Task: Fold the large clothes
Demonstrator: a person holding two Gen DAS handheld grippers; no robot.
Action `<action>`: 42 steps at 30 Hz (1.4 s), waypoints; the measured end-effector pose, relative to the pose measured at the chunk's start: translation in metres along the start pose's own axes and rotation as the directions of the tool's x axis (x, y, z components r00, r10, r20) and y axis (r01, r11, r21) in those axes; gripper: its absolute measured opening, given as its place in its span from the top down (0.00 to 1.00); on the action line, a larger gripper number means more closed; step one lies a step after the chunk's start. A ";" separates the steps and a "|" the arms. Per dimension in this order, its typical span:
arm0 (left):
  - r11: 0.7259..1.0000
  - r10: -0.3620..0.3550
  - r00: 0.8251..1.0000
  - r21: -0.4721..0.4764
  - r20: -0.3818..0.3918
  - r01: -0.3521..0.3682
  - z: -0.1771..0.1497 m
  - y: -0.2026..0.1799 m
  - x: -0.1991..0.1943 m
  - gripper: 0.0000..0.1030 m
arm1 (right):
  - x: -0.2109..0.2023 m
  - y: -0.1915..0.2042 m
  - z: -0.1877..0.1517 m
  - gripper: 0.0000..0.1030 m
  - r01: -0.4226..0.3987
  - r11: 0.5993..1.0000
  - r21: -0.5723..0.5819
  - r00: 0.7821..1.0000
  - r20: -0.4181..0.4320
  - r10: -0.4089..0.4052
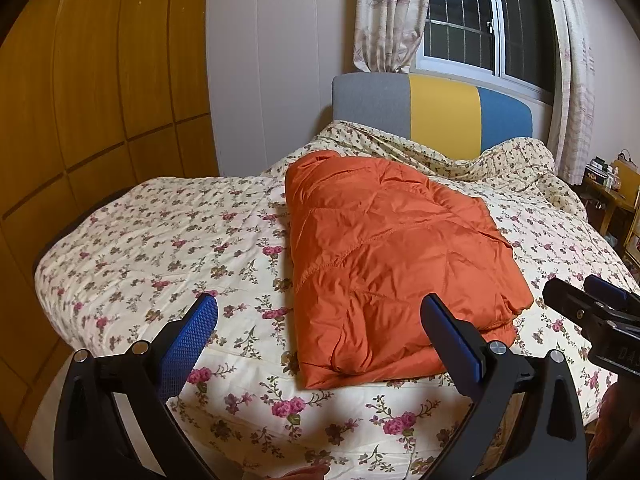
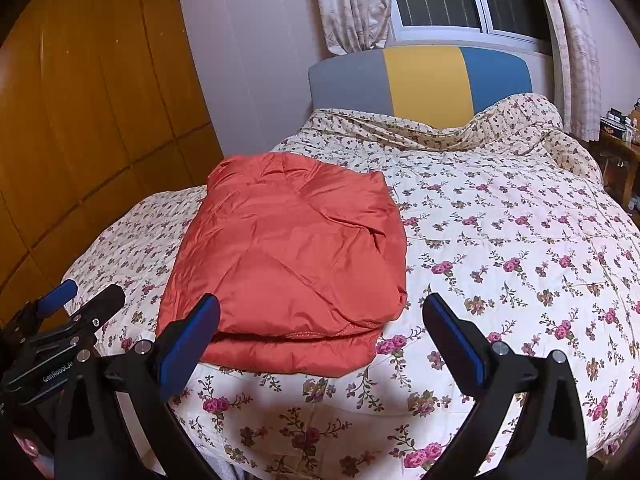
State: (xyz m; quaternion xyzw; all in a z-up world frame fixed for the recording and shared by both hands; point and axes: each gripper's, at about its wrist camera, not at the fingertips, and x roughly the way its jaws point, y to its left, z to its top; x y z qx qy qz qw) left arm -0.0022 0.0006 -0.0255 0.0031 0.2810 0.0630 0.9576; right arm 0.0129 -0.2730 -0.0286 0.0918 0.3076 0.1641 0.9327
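An orange quilted jacket (image 1: 392,256) lies folded into a thick rectangle on the floral bedspread (image 1: 160,248). It also shows in the right wrist view (image 2: 288,264). My left gripper (image 1: 320,312) is open and empty, held above the jacket's near edge. My right gripper (image 2: 322,312) is open and empty, above the jacket's near right corner. The right gripper shows at the right edge of the left wrist view (image 1: 588,292). The left gripper shows at the left edge of the right wrist view (image 2: 88,296).
A grey, yellow and blue headboard (image 1: 432,112) stands at the far end under a curtained window (image 1: 480,20). A wooden wardrobe (image 1: 88,80) runs along the left. A bunched duvet (image 1: 520,160) lies by the headboard. A cluttered side table (image 1: 616,188) stands at the right.
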 end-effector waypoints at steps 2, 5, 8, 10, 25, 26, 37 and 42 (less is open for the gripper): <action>1.000 0.001 1.000 -0.001 -0.001 -0.001 0.000 -0.001 0.000 0.03 | -0.001 0.000 -0.001 0.02 -0.001 1.000 0.003 1.000 0.000 0.001; 1.000 0.000 1.000 -0.002 -0.004 0.000 -0.001 -0.001 0.000 0.03 | 0.000 -0.001 -0.001 0.02 -0.003 1.000 0.004 1.000 -0.003 0.003; 1.000 -0.001 1.000 -0.001 -0.009 0.001 -0.002 -0.003 0.000 0.03 | 0.001 -0.002 -0.001 0.02 -0.003 1.000 0.004 1.000 -0.006 0.003; 1.000 0.000 1.000 -0.001 -0.009 0.000 -0.002 -0.003 0.001 0.03 | 0.002 -0.002 -0.002 0.02 -0.005 1.000 0.006 1.000 -0.005 0.005; 0.998 -0.054 0.997 -0.017 -0.050 0.054 -0.008 -0.010 0.008 0.03 | 0.010 -0.006 -0.002 0.02 -0.004 1.000 0.017 1.000 -0.024 0.004; 0.999 -0.050 0.997 -0.025 -0.052 0.049 -0.008 -0.009 0.009 0.03 | 0.011 -0.007 -0.003 0.02 -0.004 1.000 0.020 1.000 -0.025 0.005; 1.000 -0.002 0.994 -0.029 -0.113 -0.001 -0.011 -0.009 0.028 0.03 | 0.028 -0.016 -0.006 0.02 -0.007 0.999 0.052 0.998 -0.066 0.010; 0.999 0.026 0.987 -0.021 -0.156 -0.030 -0.011 -0.007 0.045 0.03 | 0.039 -0.032 0.001 0.02 0.020 0.997 0.074 0.997 -0.077 -0.014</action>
